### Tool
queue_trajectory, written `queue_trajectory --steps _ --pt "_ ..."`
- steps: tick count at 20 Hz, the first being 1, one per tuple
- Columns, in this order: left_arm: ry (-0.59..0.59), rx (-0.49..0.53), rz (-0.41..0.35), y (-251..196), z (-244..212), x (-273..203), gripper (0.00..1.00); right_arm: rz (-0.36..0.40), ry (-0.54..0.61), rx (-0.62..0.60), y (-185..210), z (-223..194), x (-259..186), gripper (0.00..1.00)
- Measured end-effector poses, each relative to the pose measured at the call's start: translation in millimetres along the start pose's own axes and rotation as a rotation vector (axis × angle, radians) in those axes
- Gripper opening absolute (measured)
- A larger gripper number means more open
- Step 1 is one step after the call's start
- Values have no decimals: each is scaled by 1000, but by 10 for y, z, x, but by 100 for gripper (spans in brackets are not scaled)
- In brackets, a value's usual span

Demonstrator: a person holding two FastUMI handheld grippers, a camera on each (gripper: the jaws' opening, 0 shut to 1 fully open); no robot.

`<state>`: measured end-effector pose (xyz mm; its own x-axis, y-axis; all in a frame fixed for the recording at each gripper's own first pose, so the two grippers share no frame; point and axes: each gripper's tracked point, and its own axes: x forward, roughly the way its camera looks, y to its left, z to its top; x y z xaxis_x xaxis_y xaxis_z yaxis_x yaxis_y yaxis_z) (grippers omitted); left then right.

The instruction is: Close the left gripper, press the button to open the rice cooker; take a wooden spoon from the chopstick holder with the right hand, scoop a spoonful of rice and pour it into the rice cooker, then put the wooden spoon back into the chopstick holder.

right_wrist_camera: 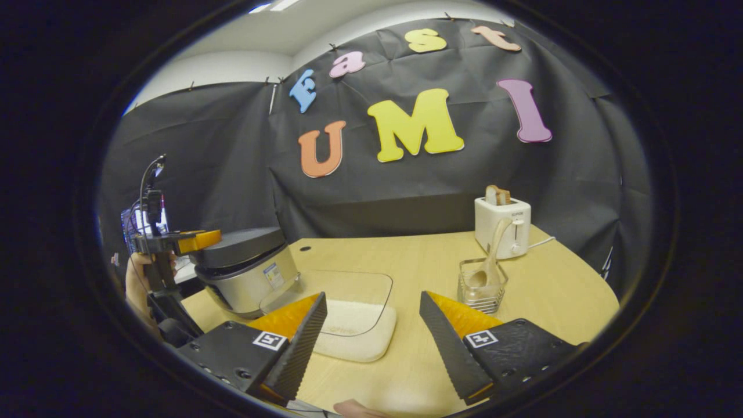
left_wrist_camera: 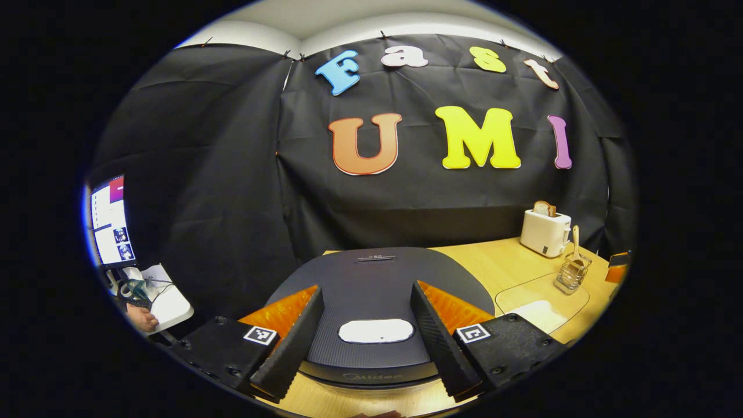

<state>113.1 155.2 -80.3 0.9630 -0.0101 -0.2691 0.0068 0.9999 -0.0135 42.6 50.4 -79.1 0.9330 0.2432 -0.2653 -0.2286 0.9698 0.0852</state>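
The rice cooker (left_wrist_camera: 371, 278) sits right below my left gripper (left_wrist_camera: 367, 287), its dark lid down. The gripper is open, one finger on each side of the white button (left_wrist_camera: 376, 331) at the lid's front. In the right gripper view the left gripper (right_wrist_camera: 197, 239) hovers over the cooker (right_wrist_camera: 246, 273), held by a hand (right_wrist_camera: 136, 278). My right gripper (right_wrist_camera: 372, 296) is open and holds nothing, low over the table. A clear container of white rice (right_wrist_camera: 354, 334) lies just ahead of it. The wooden spoon (right_wrist_camera: 493, 249) stands in the chopstick holder (right_wrist_camera: 482, 290) ahead to the right.
A white toaster (right_wrist_camera: 502, 226) with a slice of bread stands behind the holder by the back wall. In the left gripper view the toaster (left_wrist_camera: 545, 232), the holder (left_wrist_camera: 572, 273) and the rice container (left_wrist_camera: 543, 310) lie to the right. A monitor (left_wrist_camera: 110, 220) is at far left.
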Motion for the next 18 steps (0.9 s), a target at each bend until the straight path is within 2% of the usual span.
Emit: queue_trajectory --steps 2,3,4,5,9,10,15,16,17,18 --pt "30 -13 -4 12 -40 -79 95 3 1 -11 27 -12 -12 95" --pt "58 -19 -9 -6 -61 -88 95 0 2 -16 24 -12 -8 91" --pt "77 -26 -12 -10 -60 -125 94 -3 3 -19 26 -16 -17 91" --pt "97 -32 -18 -20 -79 -173 95 -2 2 -19 27 -10 -14 95" --pt "127 -34 -14 -50 -101 -350 94 8 1 -27 82 -15 -33 95" --pt "122 -36 -6 -60 -104 -376 94 12 3 -29 100 -33 -42 91" --pt "79 -33 13 -79 -113 -470 93 28 18 -31 182 -79 -29 91" --pt "67 -30 18 -79 -119 -473 92 31 21 -30 195 -96 -26 100" --pt "44 -24 27 -76 -112 -480 92 33 22 -30 211 -102 -19 95" --pt "18 -19 36 -77 -112 -486 91 35 23 -32 225 -114 -16 95"
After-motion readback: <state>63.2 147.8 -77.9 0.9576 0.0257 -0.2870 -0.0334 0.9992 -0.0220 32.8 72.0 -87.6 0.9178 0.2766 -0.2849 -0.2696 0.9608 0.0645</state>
